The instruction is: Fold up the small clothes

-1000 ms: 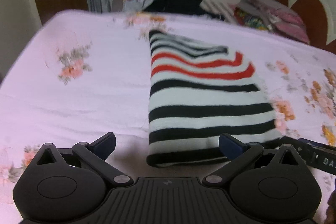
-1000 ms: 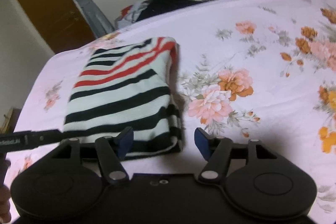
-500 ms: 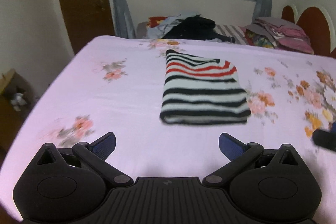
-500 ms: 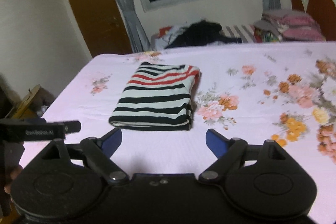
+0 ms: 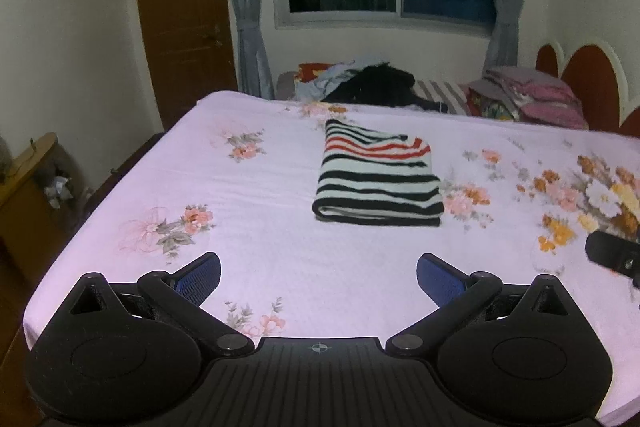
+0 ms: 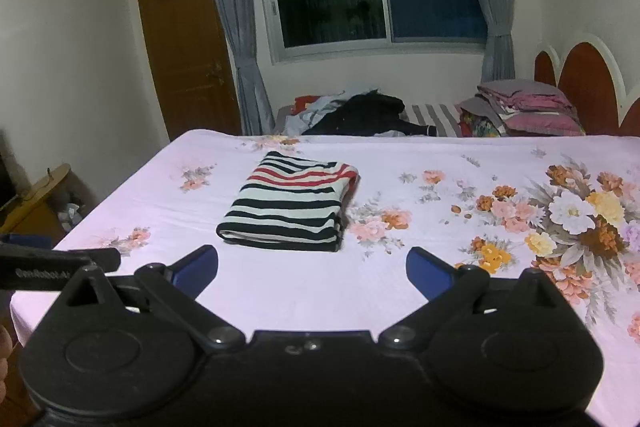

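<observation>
Lying folded on the flowered bedsheet (image 5: 280,155), the striped top (image 5: 378,183) sat untouched; left gripper (image 5: 319,277) gaped empty; right gripper (image 6: 312,269) had just been widening, empty.

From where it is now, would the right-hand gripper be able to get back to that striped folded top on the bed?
Probably yes. The right gripper is open and empty, and only bare sheet lies between it and the striped top.
</observation>
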The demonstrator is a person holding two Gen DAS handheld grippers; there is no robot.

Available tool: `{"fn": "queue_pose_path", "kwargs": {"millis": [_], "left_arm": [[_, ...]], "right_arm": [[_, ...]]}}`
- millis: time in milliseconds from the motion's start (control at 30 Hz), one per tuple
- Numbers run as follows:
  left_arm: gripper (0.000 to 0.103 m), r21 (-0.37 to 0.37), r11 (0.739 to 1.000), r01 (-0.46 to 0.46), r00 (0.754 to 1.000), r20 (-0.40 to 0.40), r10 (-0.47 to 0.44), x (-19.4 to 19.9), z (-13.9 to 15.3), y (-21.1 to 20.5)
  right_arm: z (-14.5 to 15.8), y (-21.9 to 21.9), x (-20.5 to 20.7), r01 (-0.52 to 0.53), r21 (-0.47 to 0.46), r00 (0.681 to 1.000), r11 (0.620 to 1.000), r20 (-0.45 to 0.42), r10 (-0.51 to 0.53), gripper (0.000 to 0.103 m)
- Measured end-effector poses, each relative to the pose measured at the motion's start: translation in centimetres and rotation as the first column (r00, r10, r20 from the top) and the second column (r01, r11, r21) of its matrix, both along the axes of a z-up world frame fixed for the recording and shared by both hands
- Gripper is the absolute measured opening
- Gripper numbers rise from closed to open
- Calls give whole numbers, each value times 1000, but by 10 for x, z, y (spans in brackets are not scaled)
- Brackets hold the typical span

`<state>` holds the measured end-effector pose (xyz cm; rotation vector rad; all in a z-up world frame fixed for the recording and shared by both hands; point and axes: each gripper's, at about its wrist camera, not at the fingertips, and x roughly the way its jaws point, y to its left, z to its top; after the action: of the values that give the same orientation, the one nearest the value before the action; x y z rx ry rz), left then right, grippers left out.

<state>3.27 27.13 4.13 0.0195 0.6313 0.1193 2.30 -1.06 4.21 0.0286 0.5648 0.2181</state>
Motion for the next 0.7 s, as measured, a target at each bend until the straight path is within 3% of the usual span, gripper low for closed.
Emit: {"fn": "queue_pose_path", "kwargs": {"millis": [700], "left_arm": [[103,-37,999,-27,1000,-5,26,-6,2,-2]], "right_arm": [[4,0,-15,-8,10,1000,1000,16,8,101]]}}
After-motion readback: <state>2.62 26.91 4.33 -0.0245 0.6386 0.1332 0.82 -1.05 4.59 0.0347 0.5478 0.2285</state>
